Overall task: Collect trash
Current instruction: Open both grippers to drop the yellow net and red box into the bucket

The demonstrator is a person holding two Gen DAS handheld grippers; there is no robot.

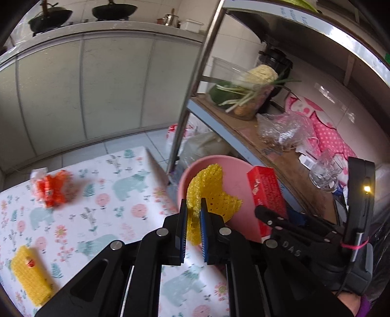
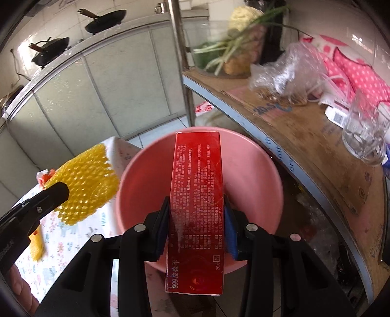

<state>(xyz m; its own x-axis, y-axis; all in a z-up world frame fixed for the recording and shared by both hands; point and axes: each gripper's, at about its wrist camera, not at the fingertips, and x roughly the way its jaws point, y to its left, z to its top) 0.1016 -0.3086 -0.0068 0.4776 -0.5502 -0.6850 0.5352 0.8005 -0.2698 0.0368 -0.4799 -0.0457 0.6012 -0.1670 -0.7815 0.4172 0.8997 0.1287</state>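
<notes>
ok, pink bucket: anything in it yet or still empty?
Looks empty. The right wrist view shows bare pink inside the bucket; the red box and yellow foam net are still clamped in the jaws above it. The box hides part of the bottom.

The views show two yellow foam nets (image 1: 212, 187) (image 1: 30, 275), one red box (image 2: 197, 195), one pink bucket (image 2: 256, 175), one orange wrapper (image 1: 52, 189) and two woks (image 1: 50, 15) (image 1: 114, 11).

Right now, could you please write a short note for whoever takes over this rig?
Left gripper: shut on yellow foam net, held at the pink bucket rim.
Right gripper: shut on red box, held above the bucket's mouth.
Done: both pieces carried to the bucket; neither released yet.
Left: drop both, then fetch the orange wrapper and second yellow net from the table.
</notes>
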